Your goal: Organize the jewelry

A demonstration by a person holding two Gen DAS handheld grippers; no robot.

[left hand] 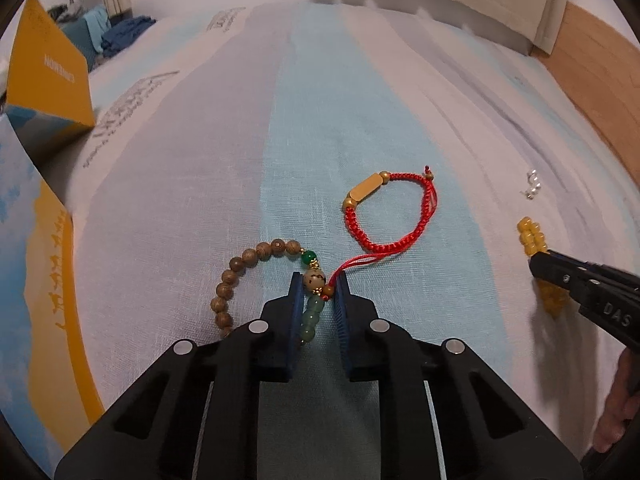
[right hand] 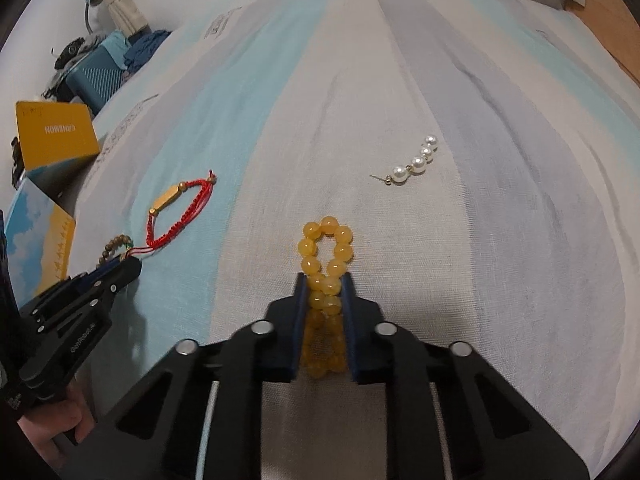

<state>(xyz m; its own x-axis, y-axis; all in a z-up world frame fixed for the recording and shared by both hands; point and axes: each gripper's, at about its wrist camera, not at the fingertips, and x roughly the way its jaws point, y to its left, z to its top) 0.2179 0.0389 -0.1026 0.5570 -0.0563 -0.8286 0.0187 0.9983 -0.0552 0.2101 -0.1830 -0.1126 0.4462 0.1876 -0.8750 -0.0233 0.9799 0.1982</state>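
Jewelry lies spread on a striped bed sheet point(left hand: 360, 100). The left tongs point(left hand: 318, 292) pinch the wooden bead bracelet point(left hand: 240, 276) at its jade end, its loop curving off to their left. The right tongs point(right hand: 324, 288) squeeze the yellow bead bracelet point(right hand: 326, 248), stretched straight ahead. Between them rests the red cord bracelet point(left hand: 384, 212), nearer the left; a pearl earring point(right hand: 416, 160) sits beyond the right. A yellow box point(left hand: 48, 76) stands far left.

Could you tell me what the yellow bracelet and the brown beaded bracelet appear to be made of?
Yellow bracelet: glossy, translucent beads, likely amber, resin or glass. Brown beaded bracelet: matte beads with grain rings, probably wood, plus glossy green stone-like beads.
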